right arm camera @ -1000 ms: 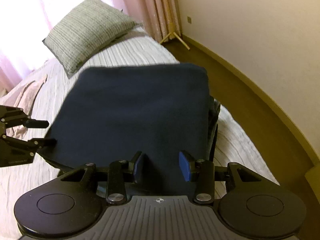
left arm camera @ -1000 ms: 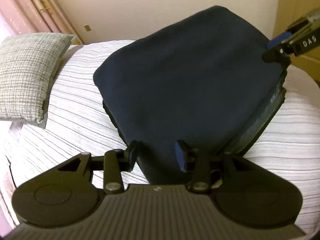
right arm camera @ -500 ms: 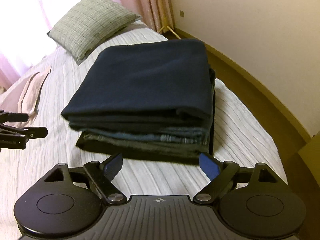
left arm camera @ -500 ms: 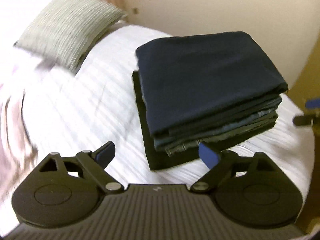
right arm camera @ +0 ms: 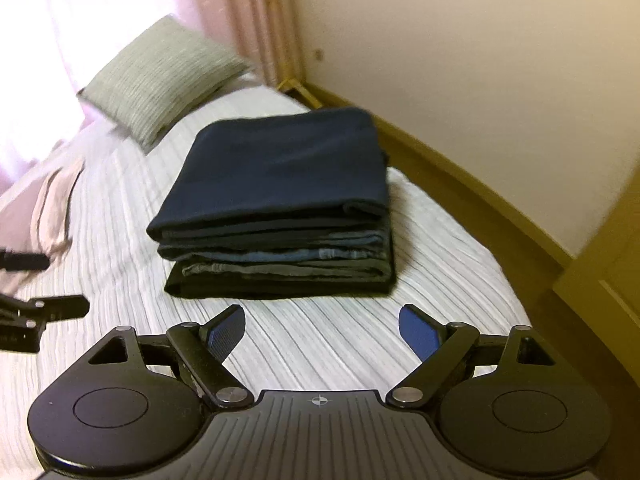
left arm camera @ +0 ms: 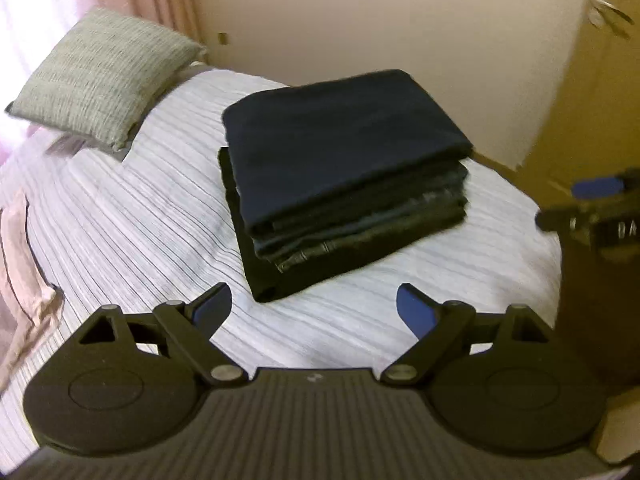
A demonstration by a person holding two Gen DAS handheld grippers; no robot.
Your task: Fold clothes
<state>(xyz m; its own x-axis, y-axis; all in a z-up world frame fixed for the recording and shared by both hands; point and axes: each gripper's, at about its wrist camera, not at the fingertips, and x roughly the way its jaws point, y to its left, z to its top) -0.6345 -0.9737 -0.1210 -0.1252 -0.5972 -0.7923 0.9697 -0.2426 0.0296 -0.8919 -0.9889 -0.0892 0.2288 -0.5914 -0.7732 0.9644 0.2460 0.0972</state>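
I see the pillow (left arm camera: 100, 80) far left on the striped bed (left arm camera: 140, 220), then the stack of folded clothes (left arm camera: 344, 176) lying ahead of my left gripper (left arm camera: 314, 304) — clear of its fingers, which are spread wide and hold nothing. Further right, my right gripper (right arm camera: 322, 326) is equally splayed and empty, the stack (right arm camera: 276, 204) just beyond its tips. A second ago both sets of fingers were narrow over the navy top layer — since then they've let go and pulled back.
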